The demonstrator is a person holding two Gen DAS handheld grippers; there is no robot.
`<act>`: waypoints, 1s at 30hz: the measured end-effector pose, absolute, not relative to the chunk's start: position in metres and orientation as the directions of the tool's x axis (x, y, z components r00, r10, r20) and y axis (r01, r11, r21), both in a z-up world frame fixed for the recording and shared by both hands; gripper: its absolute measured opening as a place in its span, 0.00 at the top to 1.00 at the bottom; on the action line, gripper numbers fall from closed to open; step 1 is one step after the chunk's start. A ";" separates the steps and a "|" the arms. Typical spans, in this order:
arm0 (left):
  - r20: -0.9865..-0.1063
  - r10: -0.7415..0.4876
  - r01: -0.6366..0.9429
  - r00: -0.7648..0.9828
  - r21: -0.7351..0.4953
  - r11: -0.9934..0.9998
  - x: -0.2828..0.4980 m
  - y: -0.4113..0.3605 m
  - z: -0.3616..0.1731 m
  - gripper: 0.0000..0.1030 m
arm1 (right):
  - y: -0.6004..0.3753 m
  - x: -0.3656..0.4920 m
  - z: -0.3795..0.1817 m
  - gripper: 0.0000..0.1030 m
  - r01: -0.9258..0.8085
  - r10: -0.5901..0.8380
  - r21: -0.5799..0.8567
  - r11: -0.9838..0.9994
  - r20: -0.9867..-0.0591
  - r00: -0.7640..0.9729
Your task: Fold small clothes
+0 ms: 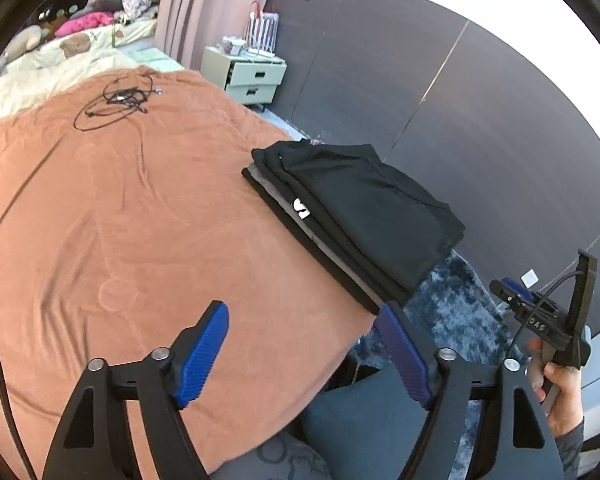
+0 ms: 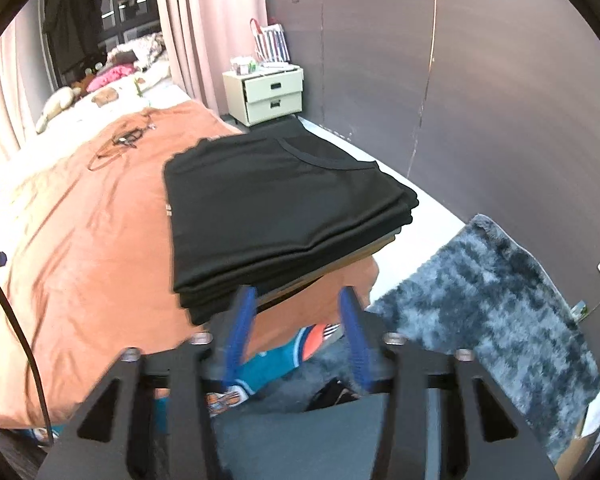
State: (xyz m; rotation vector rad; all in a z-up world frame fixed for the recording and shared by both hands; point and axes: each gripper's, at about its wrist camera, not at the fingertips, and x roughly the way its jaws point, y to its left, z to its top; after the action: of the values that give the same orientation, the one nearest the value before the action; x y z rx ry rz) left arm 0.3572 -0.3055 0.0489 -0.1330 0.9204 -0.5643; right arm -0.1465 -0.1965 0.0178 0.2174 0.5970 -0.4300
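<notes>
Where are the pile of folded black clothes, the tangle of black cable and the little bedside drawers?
pile of folded black clothes (image 2: 284,208), right wrist view, top garment's flat middle.
tangle of black cable (image 1: 118,102), left wrist view, knotted centre.
bedside drawers (image 2: 270,94), right wrist view, upper drawer front.

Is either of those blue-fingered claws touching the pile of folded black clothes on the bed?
Apart. In the left wrist view, the left gripper is open over bare blanket, short of the stack. The right gripper hangs off to the side, clear of it.
</notes>
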 end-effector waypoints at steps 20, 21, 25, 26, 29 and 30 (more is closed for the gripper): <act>-0.590 -0.497 0.479 0.636 -0.204 0.854 0.222 -0.210 0.080 0.00 | -0.070 -0.262 0.018 0.00 0.394 -0.315 0.084 0.915 -0.461 0.830; -0.584 -0.493 0.472 0.644 -0.203 0.858 0.216 -0.204 0.079 0.00 | -0.064 -0.266 0.017 0.00 0.388 -0.308 0.091 0.917 -0.456 0.835; -0.557 -0.475 0.463 0.681 -0.175 0.869 0.188 -0.182 0.077 0.00 | -0.046 -0.282 0.008 0.00 0.355 -0.267 0.131 0.926 -0.441 0.857; -0.553 -0.473 0.461 0.686 -0.172 0.871 0.182 -0.179 0.076 0.00 | -0.044 -0.284 0.007 0.00 0.345 -0.255 0.138 0.928 -0.438 0.862; -0.532 -0.455 0.444 0.714 -0.158 0.882 0.162 -0.163 0.072 0.00 | -0.035 -0.293 0.000 0.00 0.318 -0.232 0.145 0.937 -0.420 0.877; -0.519 -0.447 0.438 0.728 -0.150 0.887 0.153 -0.156 0.071 0.00 | -0.033 -0.295 -0.001 0.00 0.314 -0.233 0.139 0.939 -0.415 0.880</act>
State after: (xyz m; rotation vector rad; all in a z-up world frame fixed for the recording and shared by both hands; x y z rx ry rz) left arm 0.1534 -0.1560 0.0706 -0.0172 0.5767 -0.4875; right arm -0.2950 -0.0328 -0.0010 0.2059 0.4051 -0.2874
